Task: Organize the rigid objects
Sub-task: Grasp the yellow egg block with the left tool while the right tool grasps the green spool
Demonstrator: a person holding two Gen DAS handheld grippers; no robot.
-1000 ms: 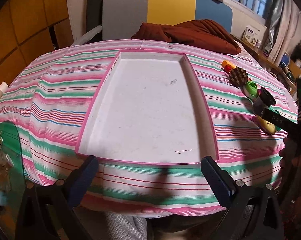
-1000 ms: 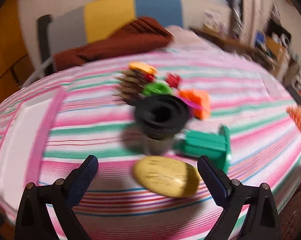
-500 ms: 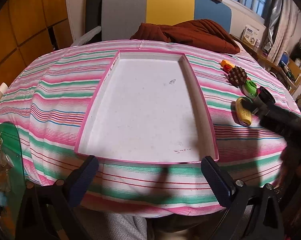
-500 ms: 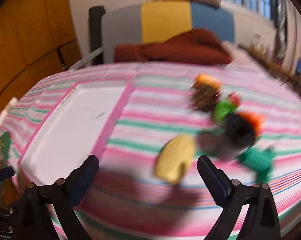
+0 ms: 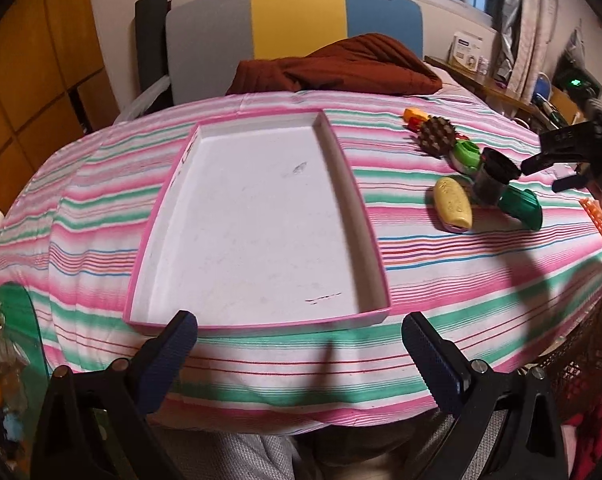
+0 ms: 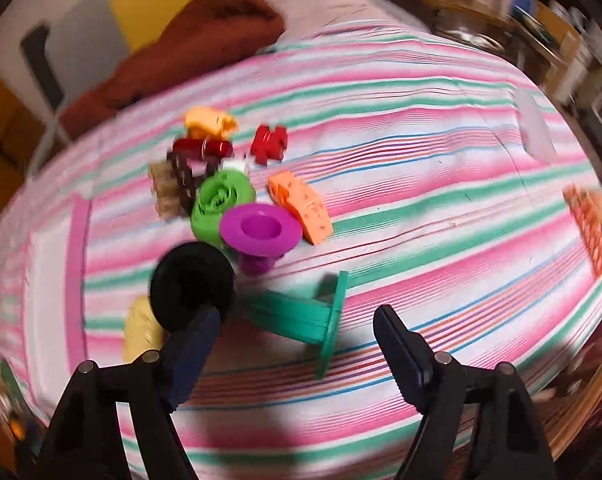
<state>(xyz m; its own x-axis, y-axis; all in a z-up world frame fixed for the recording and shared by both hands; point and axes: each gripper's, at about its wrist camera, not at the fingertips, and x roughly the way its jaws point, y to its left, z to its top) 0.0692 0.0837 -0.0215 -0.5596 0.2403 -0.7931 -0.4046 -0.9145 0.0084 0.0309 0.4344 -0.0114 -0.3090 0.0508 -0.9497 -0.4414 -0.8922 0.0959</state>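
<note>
Your right gripper (image 6: 297, 326) jaws are closing with nothing between them yet (left gripper (image 5: 299, 334) gapes, empty), so pinch that light, stiff green spool (image 6: 301, 316) across its barrel.

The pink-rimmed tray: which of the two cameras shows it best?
The left wrist view. There the tray lies whole and sharp in the middle of the picture, all four pink rims visible and its white floor bare. The right wrist view catches only a blurred strip of it at the left edge, one pink rim and some white floor.
</note>
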